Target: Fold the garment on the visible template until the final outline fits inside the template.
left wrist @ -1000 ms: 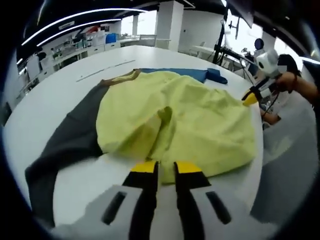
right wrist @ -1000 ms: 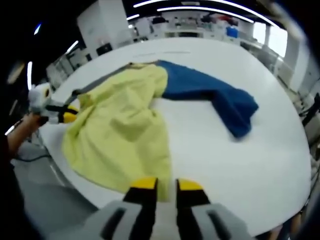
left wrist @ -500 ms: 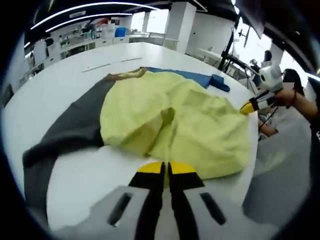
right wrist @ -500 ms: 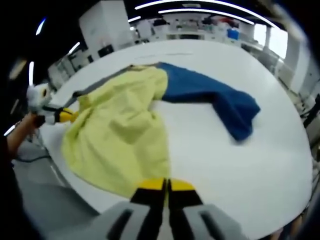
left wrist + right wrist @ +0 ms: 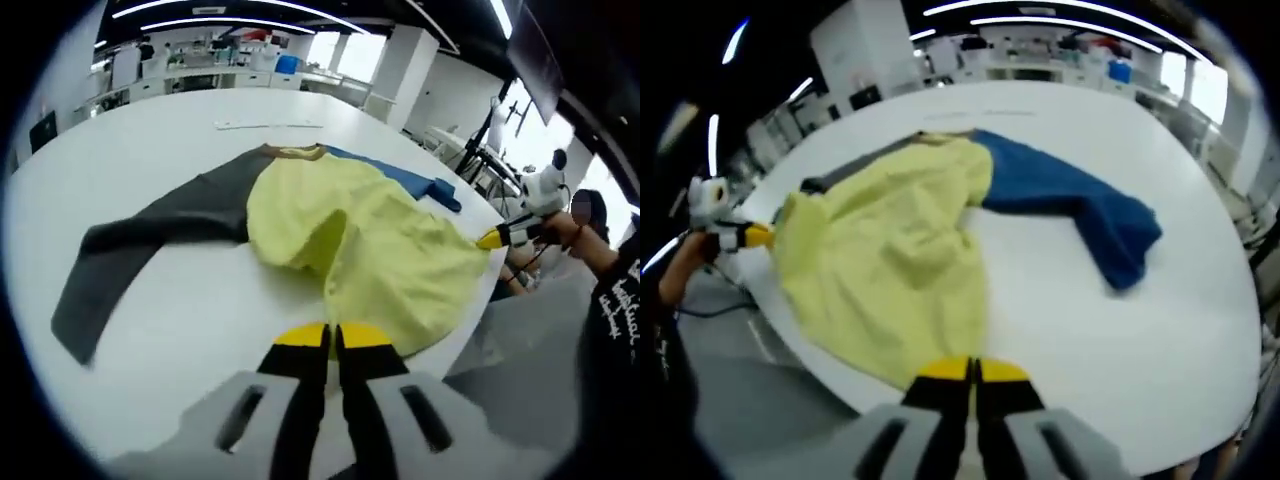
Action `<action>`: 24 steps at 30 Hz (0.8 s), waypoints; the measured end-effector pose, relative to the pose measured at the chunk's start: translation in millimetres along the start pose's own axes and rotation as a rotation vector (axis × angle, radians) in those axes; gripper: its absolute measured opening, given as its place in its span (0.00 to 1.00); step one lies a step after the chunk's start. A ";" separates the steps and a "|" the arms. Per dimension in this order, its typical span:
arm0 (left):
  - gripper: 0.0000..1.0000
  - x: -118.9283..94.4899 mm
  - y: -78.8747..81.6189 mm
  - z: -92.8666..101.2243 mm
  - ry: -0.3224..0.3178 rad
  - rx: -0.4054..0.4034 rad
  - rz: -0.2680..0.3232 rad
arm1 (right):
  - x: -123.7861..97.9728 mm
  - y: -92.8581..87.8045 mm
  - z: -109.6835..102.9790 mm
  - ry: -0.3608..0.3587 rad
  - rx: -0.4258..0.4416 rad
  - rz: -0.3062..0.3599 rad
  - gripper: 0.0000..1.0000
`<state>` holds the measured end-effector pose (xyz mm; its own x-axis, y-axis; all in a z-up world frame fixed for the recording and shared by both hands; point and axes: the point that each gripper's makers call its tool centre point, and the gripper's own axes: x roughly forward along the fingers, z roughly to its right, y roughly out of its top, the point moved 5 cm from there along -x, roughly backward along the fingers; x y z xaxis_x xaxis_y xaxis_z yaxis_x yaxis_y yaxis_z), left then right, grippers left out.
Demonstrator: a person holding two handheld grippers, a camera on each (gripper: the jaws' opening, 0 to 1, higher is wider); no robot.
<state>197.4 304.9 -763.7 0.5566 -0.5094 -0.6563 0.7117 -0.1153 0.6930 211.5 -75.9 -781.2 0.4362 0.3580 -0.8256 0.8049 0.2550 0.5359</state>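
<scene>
- Garment (image 5: 360, 235) lies spread on the white desk (image 5: 190, 320): yellow body in the middle, a dark grey sleeve (image 5: 150, 235) out to one side and a blue sleeve (image 5: 1070, 195) to the other, so it looks laid flat, ready for folding.
- No template outline can be made out on the desk.
- The left gripper (image 5: 330, 340) has its yellow-tipped jaws pressed together just at the near hem of the yellow cloth; whether the hem is pinched between them cannot be told.
- The right gripper (image 5: 970, 372) is likewise closed at the yellow hem on its side, and a grip on the cloth is equally unclear.
- Both grippers sit at opposite ends of the hem, probably to lift that edge together and fold it toward the collar.
- The yellow body rises in a ridge between them, which suggests the cloth is being drawn up.
</scene>
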 end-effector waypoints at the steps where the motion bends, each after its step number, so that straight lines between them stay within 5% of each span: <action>1: 0.00 -3.3 -3.6 -1.1 0.005 -0.014 -0.006 | -1.8 -0.5 -1.3 0.004 0.002 -0.002 0.00; 10: 0.00 -23.1 -33.5 -3.4 0.045 -0.137 -0.091 | -10.9 -9.9 -9.8 0.011 0.011 -0.010 0.00; 13: 0.00 -26.5 -48.2 -4.7 0.079 -0.179 -0.166 | -11.7 -14.4 -12.3 0.008 0.022 -0.010 0.00; 24: 0.00 -21.4 -72.8 5.2 0.091 -0.207 -0.259 | -6.7 -36.4 -11.0 -0.025 0.049 -0.072 0.00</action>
<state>131.5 319.8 -798.6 0.3749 -0.4070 -0.8330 0.9012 -0.0508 0.4304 174.9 -77.7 -793.2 0.3863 0.3174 -0.8660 0.8528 0.2349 0.4665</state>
